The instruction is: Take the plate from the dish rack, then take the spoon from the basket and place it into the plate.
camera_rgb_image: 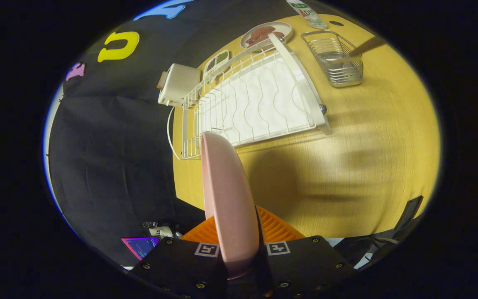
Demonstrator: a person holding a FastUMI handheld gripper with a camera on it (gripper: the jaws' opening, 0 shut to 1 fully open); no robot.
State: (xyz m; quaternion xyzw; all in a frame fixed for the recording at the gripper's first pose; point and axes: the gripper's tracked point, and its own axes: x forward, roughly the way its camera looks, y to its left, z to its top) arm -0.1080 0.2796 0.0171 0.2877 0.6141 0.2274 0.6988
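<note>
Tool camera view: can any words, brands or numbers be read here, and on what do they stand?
Nothing reads clearly.
Bottle beyond the wire basket: label print, cut off and too blurred to read.
White item on the floor: print too small to read.
Screen beside it: too small to read.
Square markers on the tool, shut on the pink plate: patterns, no words.

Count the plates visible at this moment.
2. A pink plate is clamped edge-on between the gripper fingers; a plate of food sits beyond the dish rack.
</note>
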